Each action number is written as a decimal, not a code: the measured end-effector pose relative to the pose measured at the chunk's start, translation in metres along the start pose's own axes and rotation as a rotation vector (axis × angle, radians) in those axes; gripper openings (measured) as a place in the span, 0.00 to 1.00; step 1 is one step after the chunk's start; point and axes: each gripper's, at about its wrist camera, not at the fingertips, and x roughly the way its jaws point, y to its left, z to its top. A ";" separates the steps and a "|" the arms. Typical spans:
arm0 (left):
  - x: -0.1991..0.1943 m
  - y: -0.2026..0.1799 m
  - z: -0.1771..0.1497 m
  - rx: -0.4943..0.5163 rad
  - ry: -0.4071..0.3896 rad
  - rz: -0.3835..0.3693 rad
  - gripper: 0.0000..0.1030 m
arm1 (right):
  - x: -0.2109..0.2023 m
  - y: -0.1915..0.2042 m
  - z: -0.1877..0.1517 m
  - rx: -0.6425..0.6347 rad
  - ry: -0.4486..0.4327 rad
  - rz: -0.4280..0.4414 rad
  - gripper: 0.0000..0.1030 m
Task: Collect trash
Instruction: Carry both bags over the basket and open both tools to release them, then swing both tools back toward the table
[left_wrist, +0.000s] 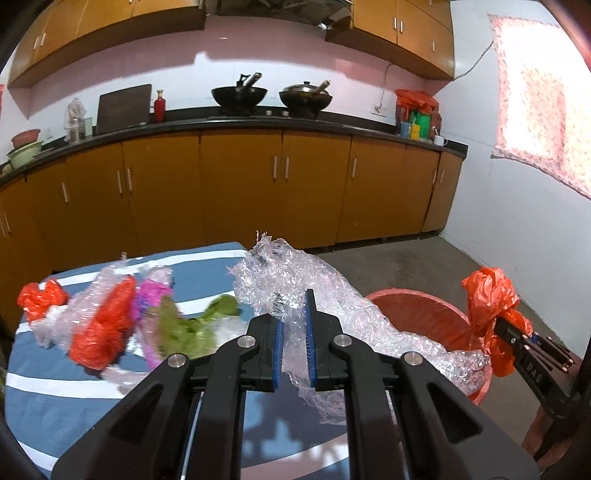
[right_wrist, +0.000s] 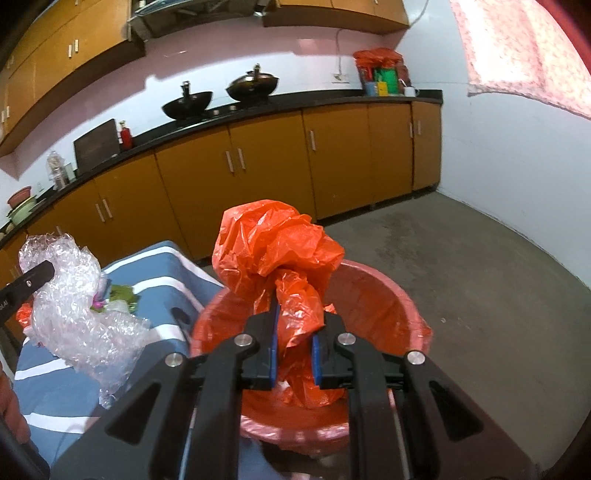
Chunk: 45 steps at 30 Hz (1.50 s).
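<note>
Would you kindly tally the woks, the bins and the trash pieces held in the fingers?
Woks: 2
Red bin: 1
Held trash pieces: 2 (clear bubble wrap, orange bag)
Total: 5

Clear bubble wrap (left_wrist: 295, 280) and crumpled orange bag (right_wrist: 273, 243) – both above the red bin (right_wrist: 369, 295).

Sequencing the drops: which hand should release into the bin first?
Right. Its fingers hold the crumpled orange plastic bag directly above the red round bin; the left's clear bubble wrap is only at the rim.
</note>
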 end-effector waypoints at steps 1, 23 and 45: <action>0.004 -0.004 -0.001 -0.001 0.005 -0.004 0.10 | 0.002 -0.004 0.000 0.006 0.005 -0.005 0.14; 0.072 -0.080 -0.019 0.110 0.102 -0.132 0.10 | 0.049 -0.039 0.007 0.056 0.058 -0.041 0.15; 0.031 -0.017 -0.022 0.078 0.059 -0.079 0.41 | 0.033 -0.011 0.009 0.023 0.027 0.036 0.40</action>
